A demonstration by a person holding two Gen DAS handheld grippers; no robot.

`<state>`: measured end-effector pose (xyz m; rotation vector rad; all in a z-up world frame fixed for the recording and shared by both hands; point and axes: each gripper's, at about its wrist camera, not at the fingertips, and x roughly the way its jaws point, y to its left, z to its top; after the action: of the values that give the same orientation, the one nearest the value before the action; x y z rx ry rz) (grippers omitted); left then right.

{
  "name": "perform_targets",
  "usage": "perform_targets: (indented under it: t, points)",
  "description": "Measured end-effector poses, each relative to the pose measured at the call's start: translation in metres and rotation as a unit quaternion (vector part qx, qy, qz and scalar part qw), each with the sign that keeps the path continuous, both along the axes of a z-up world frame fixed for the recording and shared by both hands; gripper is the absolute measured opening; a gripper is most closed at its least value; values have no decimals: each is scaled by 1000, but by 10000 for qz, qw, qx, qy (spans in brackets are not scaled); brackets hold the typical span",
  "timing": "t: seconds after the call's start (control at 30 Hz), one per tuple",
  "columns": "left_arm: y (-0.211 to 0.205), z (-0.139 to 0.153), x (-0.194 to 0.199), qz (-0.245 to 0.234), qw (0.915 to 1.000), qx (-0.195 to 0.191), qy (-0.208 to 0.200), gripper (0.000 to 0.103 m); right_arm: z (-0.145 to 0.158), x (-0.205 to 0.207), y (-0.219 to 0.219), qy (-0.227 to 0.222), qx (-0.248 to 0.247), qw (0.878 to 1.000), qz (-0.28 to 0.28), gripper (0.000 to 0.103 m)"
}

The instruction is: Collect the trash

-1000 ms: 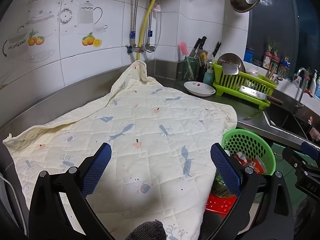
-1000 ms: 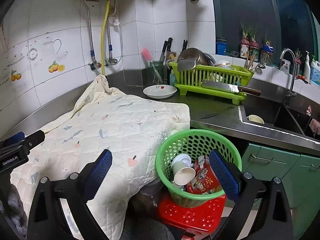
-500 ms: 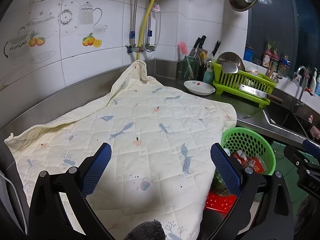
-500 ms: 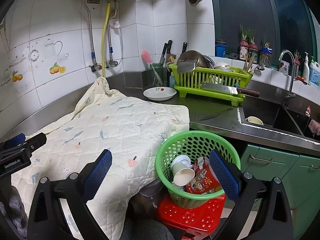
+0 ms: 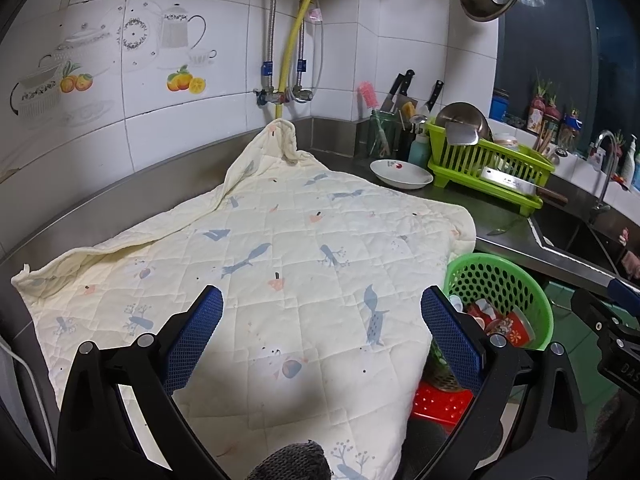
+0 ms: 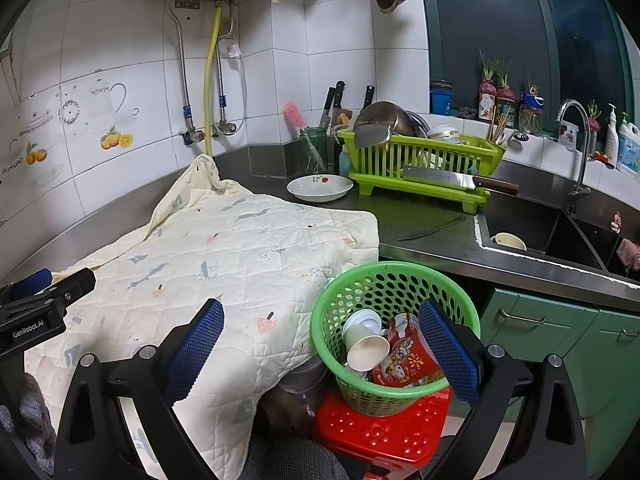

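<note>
A green mesh basket (image 6: pixel 394 280) stands on a red stool (image 6: pixel 380 432) beside the counter; it also shows in the left wrist view (image 5: pixel 500 276). It holds white paper cups (image 6: pixel 366 346) and a red snack wrapper (image 6: pixel 408 360). My right gripper (image 6: pixel 322 344) is open and empty, held above and in front of the basket. My left gripper (image 5: pixel 320 330) is open and empty over a cream quilted cloth (image 5: pixel 280 248) that covers the counter. No trash shows on the cloth.
A white dish (image 6: pixel 320 188), a green dish rack (image 6: pixel 420 156) with a cleaver (image 6: pixel 456 180), a loose knife (image 6: pixel 432 228) and a sink (image 6: pixel 540 232) with a cup lie to the right. Green cabinets (image 6: pixel 560 332) stand below the counter.
Both grippers have drifted slightly back and up, so the view of cloth and basket shifted a little. Nothing was taken or let go.
</note>
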<state>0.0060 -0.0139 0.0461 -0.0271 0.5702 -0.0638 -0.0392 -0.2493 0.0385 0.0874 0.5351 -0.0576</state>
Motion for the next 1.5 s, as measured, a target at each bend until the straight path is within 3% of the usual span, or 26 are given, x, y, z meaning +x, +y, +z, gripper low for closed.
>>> perform_targets:
  t: [1.5]
  points:
    - [2,-2,-1,346,9993,129,49,98,-13,5,0,95,81,9999,30,95]
